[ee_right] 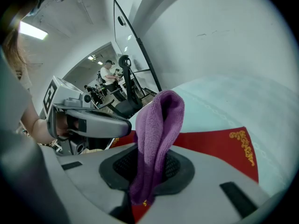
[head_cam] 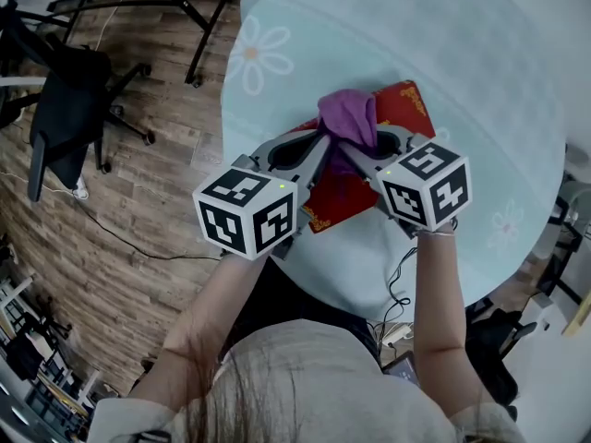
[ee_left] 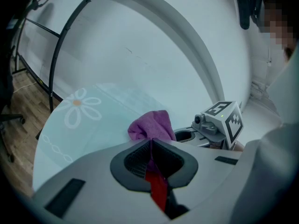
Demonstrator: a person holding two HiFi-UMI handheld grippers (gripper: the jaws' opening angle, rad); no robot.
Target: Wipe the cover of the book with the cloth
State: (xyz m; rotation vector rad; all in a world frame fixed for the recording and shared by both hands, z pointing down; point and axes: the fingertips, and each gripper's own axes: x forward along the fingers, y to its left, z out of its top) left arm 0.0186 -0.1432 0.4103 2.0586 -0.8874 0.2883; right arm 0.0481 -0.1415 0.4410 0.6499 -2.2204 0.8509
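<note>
Your left gripper (ee_left: 150,143) and right gripper (ee_right: 150,148) both pinch the soft, floppy cloth (head_cam: 348,115) in their fingers above the stiff, flat book (head_cam: 406,104) on the counter (head_cam: 480,81) at 12 o'clock, so grab it bunched.

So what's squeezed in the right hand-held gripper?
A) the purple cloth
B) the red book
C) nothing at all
A: the right hand-held gripper has its jaws shut on the purple cloth, which sticks up above the red book.
</note>
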